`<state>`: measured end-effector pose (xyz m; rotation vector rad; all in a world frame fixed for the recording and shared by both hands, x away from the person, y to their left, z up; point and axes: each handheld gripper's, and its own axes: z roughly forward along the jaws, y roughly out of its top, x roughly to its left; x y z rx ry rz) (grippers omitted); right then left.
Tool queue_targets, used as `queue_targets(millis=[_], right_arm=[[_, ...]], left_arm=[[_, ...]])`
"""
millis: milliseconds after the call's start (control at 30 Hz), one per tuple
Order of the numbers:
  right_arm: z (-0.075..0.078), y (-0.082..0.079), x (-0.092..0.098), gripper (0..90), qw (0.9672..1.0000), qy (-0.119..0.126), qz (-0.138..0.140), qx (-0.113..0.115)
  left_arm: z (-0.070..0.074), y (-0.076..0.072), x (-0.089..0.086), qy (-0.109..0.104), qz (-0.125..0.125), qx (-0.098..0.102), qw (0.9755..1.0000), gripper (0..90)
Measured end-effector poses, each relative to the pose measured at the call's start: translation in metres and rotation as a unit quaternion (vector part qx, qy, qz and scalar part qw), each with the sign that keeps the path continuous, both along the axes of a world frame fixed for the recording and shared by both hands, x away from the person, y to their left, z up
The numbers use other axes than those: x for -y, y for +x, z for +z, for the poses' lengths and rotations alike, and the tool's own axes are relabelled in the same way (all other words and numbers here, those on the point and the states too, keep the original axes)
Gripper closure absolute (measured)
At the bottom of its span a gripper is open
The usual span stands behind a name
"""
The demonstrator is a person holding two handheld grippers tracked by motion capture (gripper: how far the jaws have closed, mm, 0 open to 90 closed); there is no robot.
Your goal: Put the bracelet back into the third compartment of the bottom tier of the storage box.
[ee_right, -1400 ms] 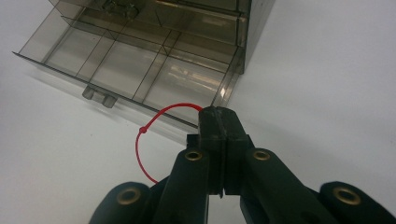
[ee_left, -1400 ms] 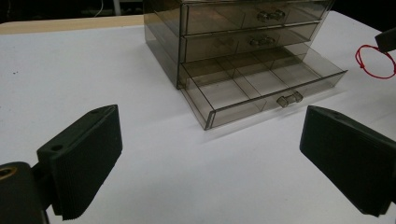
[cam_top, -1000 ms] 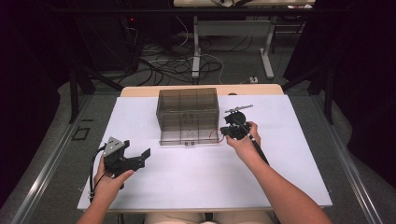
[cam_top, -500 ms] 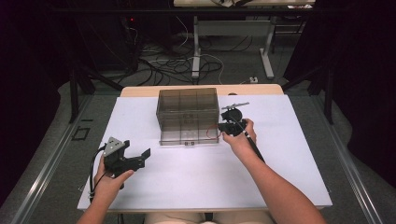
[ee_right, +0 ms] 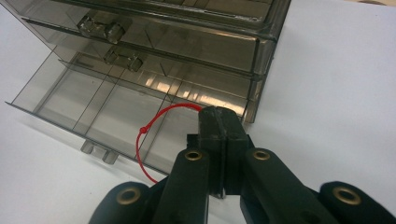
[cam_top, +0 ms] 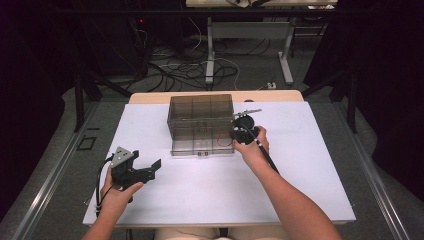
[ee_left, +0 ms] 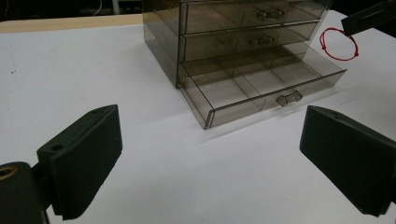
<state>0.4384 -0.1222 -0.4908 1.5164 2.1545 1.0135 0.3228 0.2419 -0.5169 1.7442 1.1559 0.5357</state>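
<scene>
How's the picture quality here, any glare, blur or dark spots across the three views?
High view: white table bright, surrounding floor very dark. Left gripper view: near tongs soft, drawer organizer sharper. Right gripper view: glare patches on the organizer's clear plastic, red string loop crisp, tongs slightly blurred.

Red string loop over open drawer

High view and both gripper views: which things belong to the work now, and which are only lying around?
In the work:
- red string loop, pinched in the right hand-held gripper
- clear drawer box, with its bottom drawer pulled open

Lying about:
- left hand-held gripper, open, resting apart on the white table
- cables on the floor
</scene>
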Motion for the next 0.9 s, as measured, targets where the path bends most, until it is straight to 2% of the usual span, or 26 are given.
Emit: queue_targets(millis=[200, 267, 300, 900], right_arm=[[-0.004, 0.002, -0.005, 90.0, 1.0, 0.002, -0.003, 0.0], [-0.007, 0.004, -0.005, 90.0, 1.0, 0.002, 0.002, 0.008], [-0.006, 0.004, -0.006, 90.0, 1.0, -0.005, 0.0, 0.003], [-0.022, 0.012, -0.013, 90.0, 0.9997, -0.011, -0.02, 0.0]], left_arm=[[0.0, 0.0, 0.0, -0.001, 0.0, 0.0, 1.0, 5.7], [0.0, 0.0, 0.0, -0.001, 0.0, 0.0, 1.0, 5.7], [0.0, 0.0, 0.0, -0.001, 0.0, 0.0, 1.0, 5.7], [-0.001, 0.001, 0.0, -0.002, -0.002, -0.001, 1.0, 5.7]])
